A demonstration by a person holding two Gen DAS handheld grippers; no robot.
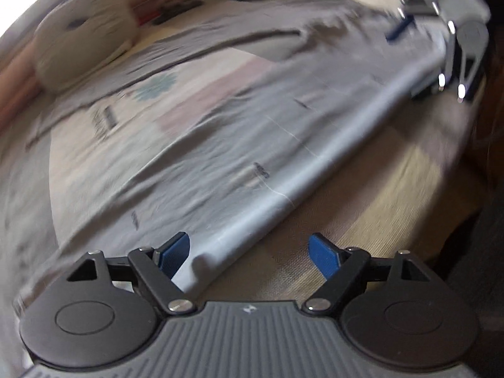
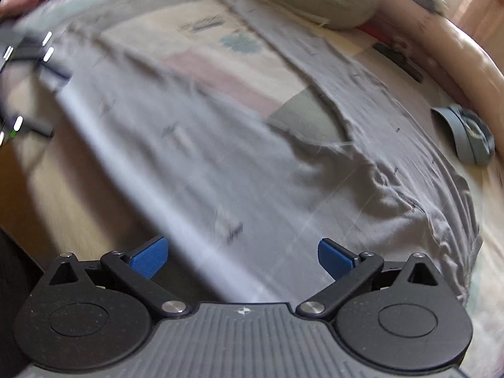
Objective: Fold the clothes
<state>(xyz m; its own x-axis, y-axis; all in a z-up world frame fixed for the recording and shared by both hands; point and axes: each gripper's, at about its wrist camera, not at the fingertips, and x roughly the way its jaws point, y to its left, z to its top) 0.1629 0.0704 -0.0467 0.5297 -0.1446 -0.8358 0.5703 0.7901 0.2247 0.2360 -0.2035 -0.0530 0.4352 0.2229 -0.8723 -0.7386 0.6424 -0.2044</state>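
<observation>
**Ana:** Where the grey garment [image 1: 239,145] lay, was it flat?

**Ben:** Mostly. It was spread over a bed cover [image 1: 371,195] with pale beige, pink and green blocks, and its near edge was folded into a thick straight roll that ran from about seven o'clock up to one o'clock in the left wrist view. In the right wrist view the cloth bunched into wrinkles toward four o'clock.

**Ana:** And the claws?

**Ben:** The left claw [image 1: 250,256] stood wide open above the lower end of that rolled edge, the cloth's corner just beside its left blue pad [image 1: 174,253], nothing pinched. The right claw [image 2: 241,256] was spread wide too, hanging over the garment with only fabric beneath it and no grip on it. Each claw showed blurred in the other's camera: the right one at one o'clock, the left one at nine o'clock.

**Ana:** Anything beyond the garment?

**Ben:** A round cream cushion [image 1: 82,44] sat at ten o'clock in the left view, past the sleeve. A small blue-grey cap-like item [image 2: 469,135] lay at three o'clock in the right view, just off the cloth's edge. Both pictures were smeared, so finer details could not be told.
</observation>
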